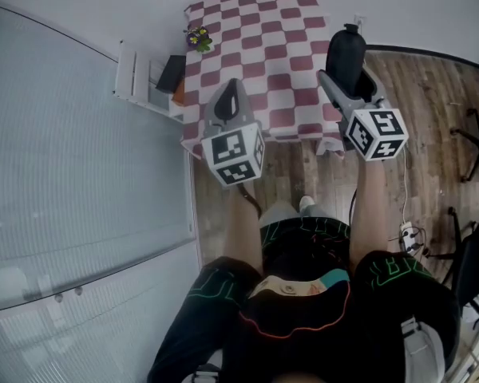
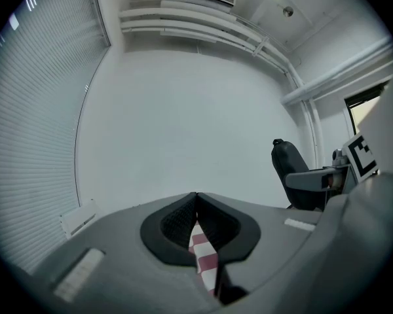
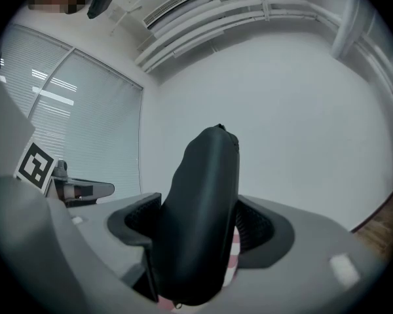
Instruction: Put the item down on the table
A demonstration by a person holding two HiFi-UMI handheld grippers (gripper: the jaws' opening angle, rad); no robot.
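Observation:
My right gripper (image 1: 347,64) is shut on a black zippered case (image 1: 346,51), which stands upright between its jaws above the right edge of the checked table (image 1: 255,30). In the right gripper view the black case (image 3: 200,221) fills the gap between the pads. My left gripper (image 1: 231,94) hangs over the table's near left part with its jaws closed tip to tip and nothing between them. From the left gripper (image 2: 196,198) view the case (image 2: 289,169) shows at the right, held by the other gripper.
A small pot of flowers (image 1: 197,37) stands at the table's far left corner. A white shelf (image 1: 144,78) with a dark flat thing sits left of the table. Wooden floor (image 1: 431,110) with a chair base and cables lies to the right. A glass partition (image 1: 72,174) fills the left.

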